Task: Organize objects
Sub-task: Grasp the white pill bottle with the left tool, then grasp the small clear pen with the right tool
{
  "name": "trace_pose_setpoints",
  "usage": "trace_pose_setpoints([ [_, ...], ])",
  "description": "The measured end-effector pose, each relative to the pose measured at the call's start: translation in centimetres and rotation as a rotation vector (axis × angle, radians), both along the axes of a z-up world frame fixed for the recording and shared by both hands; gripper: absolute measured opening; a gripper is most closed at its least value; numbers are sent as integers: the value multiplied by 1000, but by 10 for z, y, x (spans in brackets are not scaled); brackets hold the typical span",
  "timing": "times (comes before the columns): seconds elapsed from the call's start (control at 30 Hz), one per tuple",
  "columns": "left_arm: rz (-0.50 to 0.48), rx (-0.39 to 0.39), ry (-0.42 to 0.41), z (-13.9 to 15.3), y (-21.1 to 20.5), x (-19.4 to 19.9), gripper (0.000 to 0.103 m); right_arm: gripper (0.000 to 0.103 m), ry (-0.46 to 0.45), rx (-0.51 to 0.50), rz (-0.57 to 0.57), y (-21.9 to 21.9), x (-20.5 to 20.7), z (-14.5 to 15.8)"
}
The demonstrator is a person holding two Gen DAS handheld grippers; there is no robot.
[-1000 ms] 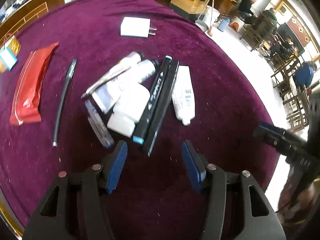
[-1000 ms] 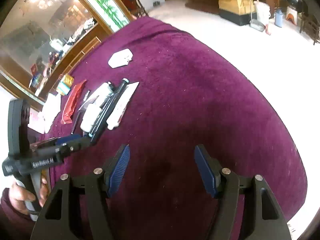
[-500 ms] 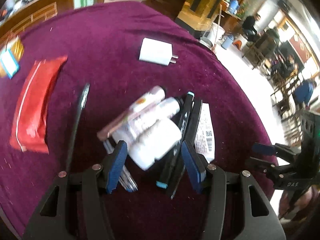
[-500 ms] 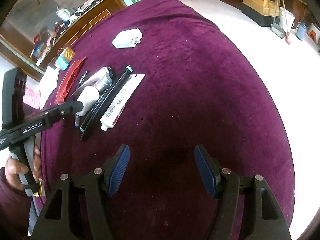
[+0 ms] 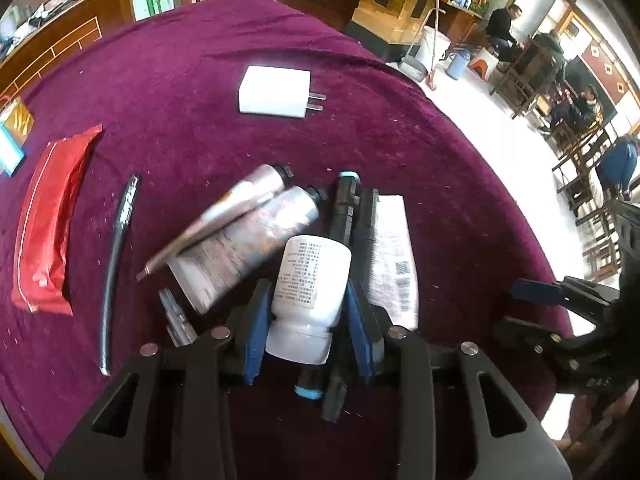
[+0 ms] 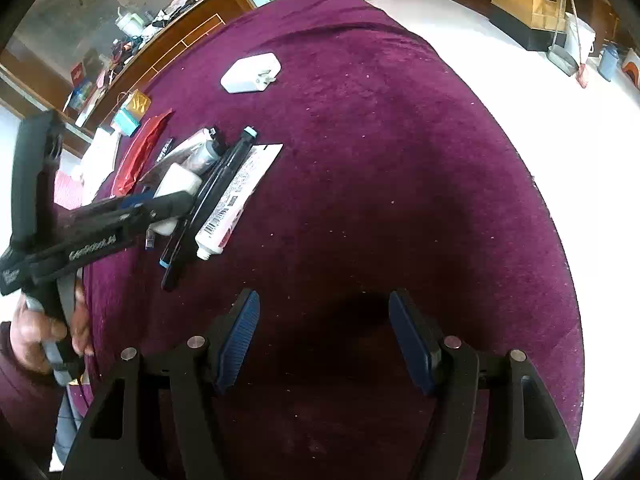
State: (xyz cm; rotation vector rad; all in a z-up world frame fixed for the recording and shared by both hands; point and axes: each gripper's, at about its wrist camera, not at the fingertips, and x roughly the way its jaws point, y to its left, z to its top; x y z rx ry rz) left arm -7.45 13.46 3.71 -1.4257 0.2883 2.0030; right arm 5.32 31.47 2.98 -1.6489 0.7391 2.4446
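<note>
My left gripper has just been closing, and its blue pads now press the small white plastic bottle at its lower body, atop the pile on the round purple velvet table. I judge it light, rigid and somewhat slippery. My right gripper hangs half-open, empty. Beyond lie two silver tubes and a white charger plug.

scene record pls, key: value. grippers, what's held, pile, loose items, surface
left gripper: jaws just closed onto white bottle, pads on both sides
right gripper: open, nothing between the jaws, over bare cloth
pile: two silver tubes, two dark markers, flat white tube, all bunched around the bottle
loose items: white charger, red packet, black pen
surface: purple tablecloth
</note>
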Motion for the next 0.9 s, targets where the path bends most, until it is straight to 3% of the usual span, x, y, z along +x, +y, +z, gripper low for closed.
trace_pose_setpoints([
  [0.17,24,-12,-14,-10,8,1,35,62,6,4,2,2,-2,4],
  [0.37,119,95,-67,-11,-8,-4,30,62,4,-7,15,-3,-13,10],
  [0.67,300,228,-49,28,-116,28,30,62,23,-7,33,-22,-33,25],
  [0.9,447,248,-43,35,-198,65,30,62,36,-3,229,-96,-81,29],
])
